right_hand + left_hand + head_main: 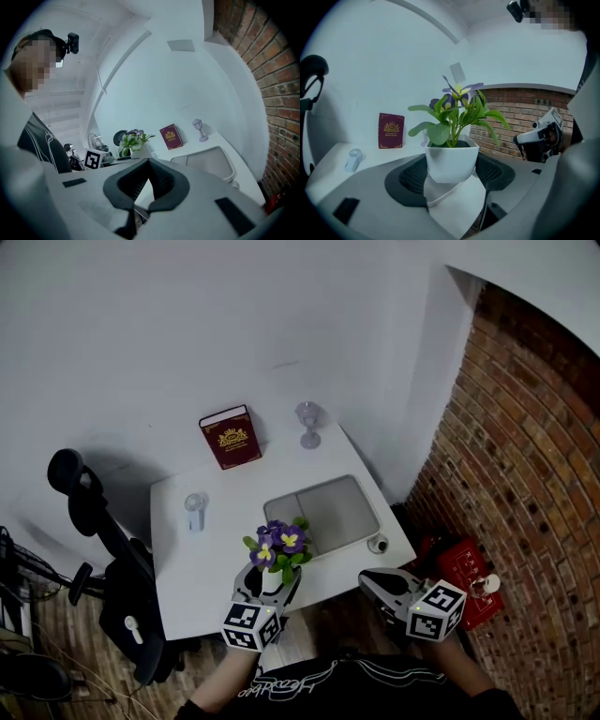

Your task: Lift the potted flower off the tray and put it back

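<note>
At the tabletop's front edge, left gripper (273,576) clamps the pot (451,161), off the tray (328,510). Right gripper (368,579) is clenched, empty. Keep it upright, grip steady.

Head view, lower centre: the pot of the potted flower (278,540) is hidden beneath its own leaves and between the jaws of the left gripper (275,572), while the person's arms and torso are cut off by the bottom edge. A small round object (378,544) on the worktop (187,568), beside the lower-right corner of the tray (328,507), is too small to identify. The gold print on the red book (231,437) is too fine to read.
</note>
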A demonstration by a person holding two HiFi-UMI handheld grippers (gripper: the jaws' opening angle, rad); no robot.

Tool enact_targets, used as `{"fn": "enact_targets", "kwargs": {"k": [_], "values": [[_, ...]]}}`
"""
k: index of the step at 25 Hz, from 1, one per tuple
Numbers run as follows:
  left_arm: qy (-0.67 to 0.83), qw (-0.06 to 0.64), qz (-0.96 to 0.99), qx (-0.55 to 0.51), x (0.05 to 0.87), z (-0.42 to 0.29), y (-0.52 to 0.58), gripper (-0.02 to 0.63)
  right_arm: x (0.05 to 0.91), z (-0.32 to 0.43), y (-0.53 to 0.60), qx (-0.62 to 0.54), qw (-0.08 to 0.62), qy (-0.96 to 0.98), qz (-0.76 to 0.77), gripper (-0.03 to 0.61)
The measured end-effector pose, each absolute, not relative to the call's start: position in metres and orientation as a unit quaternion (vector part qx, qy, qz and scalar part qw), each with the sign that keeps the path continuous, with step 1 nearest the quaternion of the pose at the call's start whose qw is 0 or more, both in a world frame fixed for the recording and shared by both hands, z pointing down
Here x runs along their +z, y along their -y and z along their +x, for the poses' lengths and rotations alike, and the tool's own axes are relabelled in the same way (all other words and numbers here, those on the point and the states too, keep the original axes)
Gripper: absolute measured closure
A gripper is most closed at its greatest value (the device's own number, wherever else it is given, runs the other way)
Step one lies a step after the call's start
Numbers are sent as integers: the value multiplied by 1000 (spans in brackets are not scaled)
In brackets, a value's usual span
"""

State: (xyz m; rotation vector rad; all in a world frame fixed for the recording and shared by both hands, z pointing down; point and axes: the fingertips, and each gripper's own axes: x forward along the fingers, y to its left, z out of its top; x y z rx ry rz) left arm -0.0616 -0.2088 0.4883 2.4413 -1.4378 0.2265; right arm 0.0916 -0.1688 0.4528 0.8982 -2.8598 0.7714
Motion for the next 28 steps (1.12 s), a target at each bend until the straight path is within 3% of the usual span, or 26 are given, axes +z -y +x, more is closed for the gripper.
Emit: {"fn": "enact_targets", "kwargs": {"k": [28], "values": [[543, 198, 800, 162, 626, -57, 284, 276, 480, 145, 227, 239, 46, 924, 296, 577]]}}
